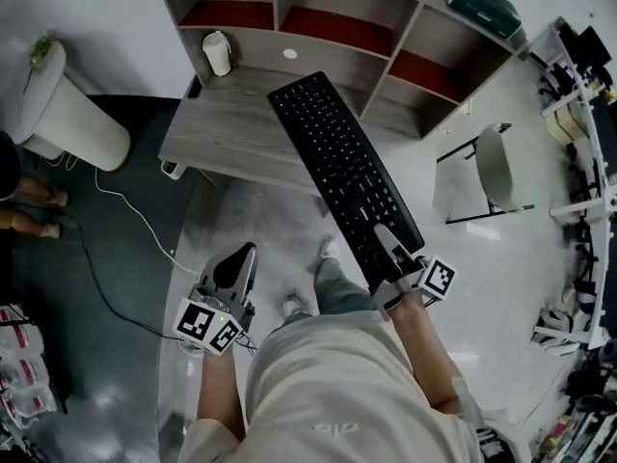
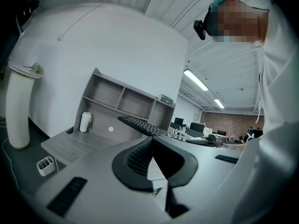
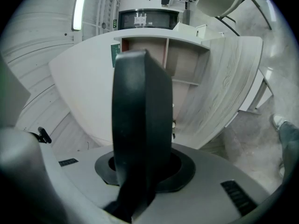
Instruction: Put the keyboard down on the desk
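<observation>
A long black keyboard [image 1: 342, 167] is held up in the air, slanting from my right gripper toward the grey wooden desk [image 1: 231, 128]; its far end hangs over the desk's right part. My right gripper [image 1: 390, 249] is shut on the keyboard's near end. In the right gripper view the keyboard [image 3: 140, 115] shows edge-on as a dark slab between the jaws, with the desk [image 3: 229, 87] behind it. My left gripper [image 1: 246, 254] hangs lower left above the floor, shut and empty. Its jaws [image 2: 152, 141] meet at the tips, and the keyboard [image 2: 145, 125] shows beyond them.
The desk carries a shelf hutch [image 1: 337, 13] at its back. A white cup [image 1: 219, 53] stands at the desk's back left and a green box [image 1: 482, 3] lies on top of the hutch. A white cylinder [image 1: 67, 114] stands left, a chair [image 1: 496, 167] right, and a cable [image 1: 135, 215] crosses the floor.
</observation>
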### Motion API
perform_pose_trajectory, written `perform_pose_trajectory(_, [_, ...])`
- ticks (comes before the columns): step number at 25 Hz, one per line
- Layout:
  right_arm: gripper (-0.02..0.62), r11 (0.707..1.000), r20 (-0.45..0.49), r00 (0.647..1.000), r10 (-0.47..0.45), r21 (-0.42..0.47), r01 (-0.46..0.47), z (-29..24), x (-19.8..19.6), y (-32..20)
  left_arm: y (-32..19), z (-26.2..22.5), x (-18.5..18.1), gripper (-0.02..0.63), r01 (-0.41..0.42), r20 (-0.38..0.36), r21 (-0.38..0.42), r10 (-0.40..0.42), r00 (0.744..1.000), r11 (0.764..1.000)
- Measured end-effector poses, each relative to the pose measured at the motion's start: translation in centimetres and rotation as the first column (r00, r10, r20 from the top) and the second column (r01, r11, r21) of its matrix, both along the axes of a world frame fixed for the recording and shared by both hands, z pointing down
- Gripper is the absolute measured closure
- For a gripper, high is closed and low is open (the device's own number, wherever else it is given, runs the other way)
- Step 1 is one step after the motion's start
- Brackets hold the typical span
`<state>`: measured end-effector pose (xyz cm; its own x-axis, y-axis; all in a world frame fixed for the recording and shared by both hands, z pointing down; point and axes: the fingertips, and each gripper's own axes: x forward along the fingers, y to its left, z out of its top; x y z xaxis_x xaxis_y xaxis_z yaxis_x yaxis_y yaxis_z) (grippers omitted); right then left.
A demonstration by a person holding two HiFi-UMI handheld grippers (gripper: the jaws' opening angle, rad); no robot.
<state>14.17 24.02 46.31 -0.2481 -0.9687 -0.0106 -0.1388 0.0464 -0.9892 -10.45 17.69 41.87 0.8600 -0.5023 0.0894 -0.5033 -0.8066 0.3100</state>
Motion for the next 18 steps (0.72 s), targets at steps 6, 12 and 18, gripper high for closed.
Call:
perform_pose_trajectory(6, [0.466,0.996,-0.009,0.997,-0.080,-0.047,0.080,1.4,3.2,-6.5,-5.8,-0.3,3.7,0.591,0.039,0.022,-0.016,-0.039,0.999,0.999])
perform_pose_trajectory(12, [0.466,0.979,-0.039,0.981,-0.192,-0.080,0.189,3.3,5.9,-10.8,-9.4,0.0,7.5,0.590,0.101,0.036,-0.029,-0.100,0.994,0.995])
perform_pose_trajectory(18, [0.466,0.942,-0.025,0.948,-0.316,-0.131,0.310,5.6,7.7,-15.8,-12.5,0.3,11.0,0.590,0.184,0.062,-0.038,-0.182,0.981,0.982])
